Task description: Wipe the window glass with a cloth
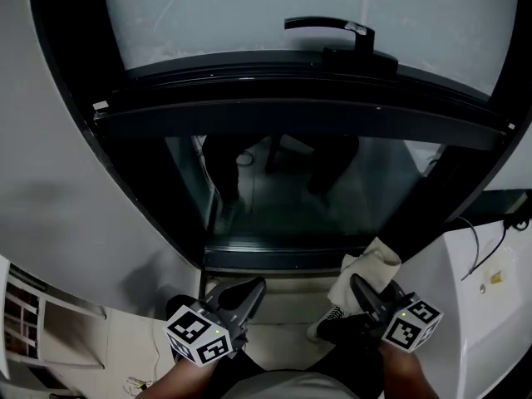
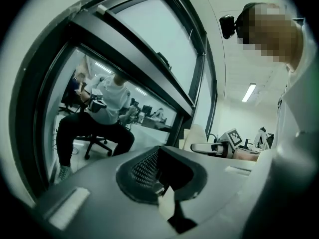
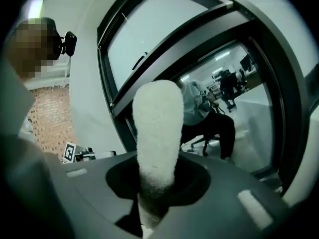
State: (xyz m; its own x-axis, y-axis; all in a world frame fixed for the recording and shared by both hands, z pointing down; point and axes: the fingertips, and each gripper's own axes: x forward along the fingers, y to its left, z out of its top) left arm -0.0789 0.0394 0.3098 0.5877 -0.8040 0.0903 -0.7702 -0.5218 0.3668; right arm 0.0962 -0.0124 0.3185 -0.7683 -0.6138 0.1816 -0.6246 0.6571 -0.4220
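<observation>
1. Now your right gripper (image 1: 366, 294) pinches the white cloth (image 1: 364, 271), held low and short of the window glass (image 1: 291, 198) (no contact yet).
2. Your left gripper (image 1: 242, 296) is pressed together, empty.
3. Wiping hasn't begun; next, probably, lift and press the cloth flat on the pane.

The cloth's (image 3: 157, 128) lower end was buried between the right gripper's (image 3: 154, 188) jaws. The window glass (image 1: 249, 15) ran past the head view's top edge; the person's right forearm (image 1: 409, 382) was cut off at the bottom.
</observation>
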